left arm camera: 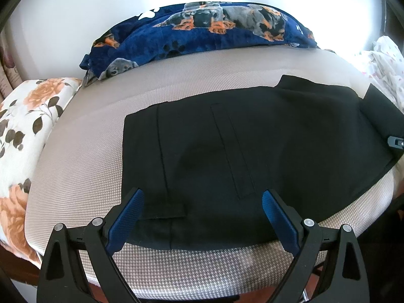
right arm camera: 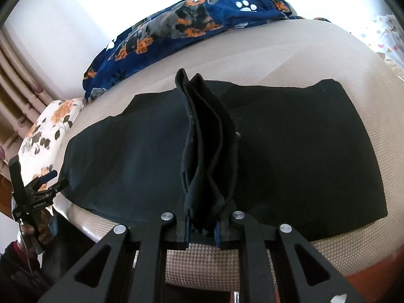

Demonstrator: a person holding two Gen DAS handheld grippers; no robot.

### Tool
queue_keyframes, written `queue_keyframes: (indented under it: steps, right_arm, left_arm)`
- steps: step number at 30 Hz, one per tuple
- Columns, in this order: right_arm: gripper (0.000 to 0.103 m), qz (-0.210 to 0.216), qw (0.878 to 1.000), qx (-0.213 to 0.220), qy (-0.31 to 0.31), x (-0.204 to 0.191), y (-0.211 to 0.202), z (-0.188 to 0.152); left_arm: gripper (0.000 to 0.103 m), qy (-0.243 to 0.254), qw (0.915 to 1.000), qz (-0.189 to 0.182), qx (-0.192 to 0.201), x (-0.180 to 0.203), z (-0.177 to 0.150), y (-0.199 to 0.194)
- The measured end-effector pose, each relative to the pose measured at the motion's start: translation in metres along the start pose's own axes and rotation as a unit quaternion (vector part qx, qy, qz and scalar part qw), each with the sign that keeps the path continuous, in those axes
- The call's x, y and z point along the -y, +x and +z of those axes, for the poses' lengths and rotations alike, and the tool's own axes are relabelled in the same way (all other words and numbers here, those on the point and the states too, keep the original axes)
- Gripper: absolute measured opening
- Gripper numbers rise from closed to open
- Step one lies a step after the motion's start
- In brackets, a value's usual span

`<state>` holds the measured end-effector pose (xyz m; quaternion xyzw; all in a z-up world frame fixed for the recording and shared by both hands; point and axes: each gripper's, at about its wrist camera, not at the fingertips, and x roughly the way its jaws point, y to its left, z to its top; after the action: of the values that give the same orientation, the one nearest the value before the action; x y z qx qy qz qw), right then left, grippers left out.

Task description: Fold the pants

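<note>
Your left claw (left arm camera: 203, 199) stands wide open, its blue pads (left arm camera: 125, 223) spread apart over the near edge of the black fabric pants (left arm camera: 252, 156), holding nothing. The pants lie flat across the beige woven bed (left arm camera: 83, 166), waistband end toward 9 o'clock in the left wrist view, with a belt loop just by the left pad. Your right claw (right arm camera: 202, 227) is clamped on a bunched fold of the same pants (right arm camera: 303, 151), and the gathered layers rise upright from between the fingers toward 12 o'clock. At 12 o'clock beyond the pants sits a navy fleece blanket printed with dogs and paw marks (left arm camera: 202, 32), and at 9 o'clock a white pillow with orange roses (left arm camera: 30, 116).
</note>
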<state>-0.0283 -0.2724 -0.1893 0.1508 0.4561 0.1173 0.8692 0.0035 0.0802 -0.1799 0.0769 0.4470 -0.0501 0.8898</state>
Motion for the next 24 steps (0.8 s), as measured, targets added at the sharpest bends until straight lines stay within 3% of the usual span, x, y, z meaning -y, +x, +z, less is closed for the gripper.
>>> queue_keyframes:
  steps: [12,21,24]
  right_arm:
    - [0.022,0.003,1.000,-0.013,-0.018,-0.012,0.008,0.001]
    - [0.042,0.025,0.999,-0.014,-0.022,-0.020,0.011,0.002]
    - [0.054,0.049,0.999,-0.015,-0.010,-0.020,0.010,0.002]
  left_arm:
    - [0.094,0.005,1.0000,-0.002,-0.005,0.002,-0.002,0.002]
    - [0.094,0.008,0.9999,-0.004,-0.009,0.002,-0.004,0.006]
    - [0.094,0.010,0.9999,-0.004,-0.010,0.003,-0.004,0.006]
